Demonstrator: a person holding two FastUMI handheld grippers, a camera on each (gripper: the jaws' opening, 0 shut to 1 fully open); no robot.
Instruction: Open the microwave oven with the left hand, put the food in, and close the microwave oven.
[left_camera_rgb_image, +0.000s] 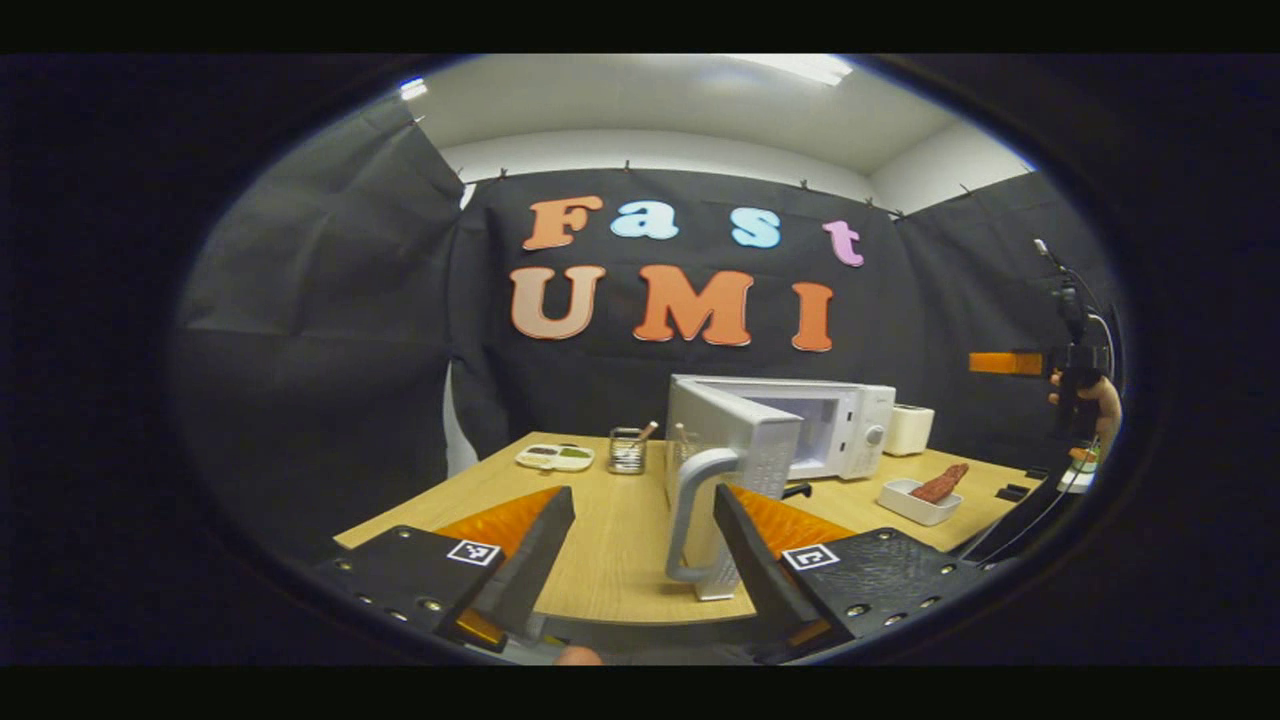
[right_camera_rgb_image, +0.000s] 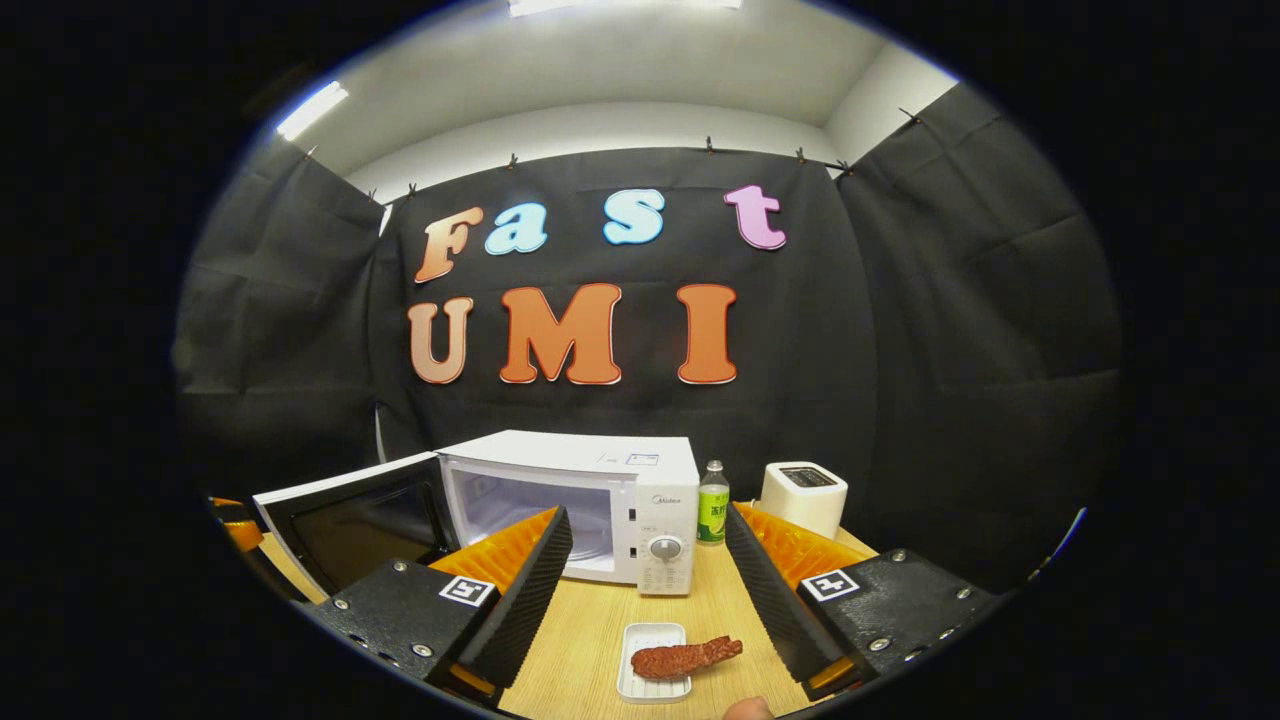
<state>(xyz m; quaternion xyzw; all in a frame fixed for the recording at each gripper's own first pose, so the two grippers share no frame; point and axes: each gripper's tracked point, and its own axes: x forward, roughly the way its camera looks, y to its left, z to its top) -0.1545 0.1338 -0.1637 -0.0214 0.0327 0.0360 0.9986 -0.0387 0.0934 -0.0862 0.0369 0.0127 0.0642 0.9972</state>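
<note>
The microwave door (right_camera_rgb_image: 350, 525) stands swung open at nine o'clock, and the left tongs (left_camera_rgb_image: 640, 545), spread apart, flank its handle (left_camera_rgb_image: 695, 515) without gripping. At six o'clock the right tongs (right_camera_rgb_image: 648, 575), also apart, hover above the food (right_camera_rgb_image: 685, 657) on its white tray (right_camera_rgb_image: 650, 688) on the counter (right_camera_rgb_image: 600, 630). They should descend squarely, clamp the tray's rim, and lift level toward the cavity.

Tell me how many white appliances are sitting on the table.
2: the microwave at the back with its door swung open, and a small white toaster to its right, past the green bottle. Others may be hidden.
</note>
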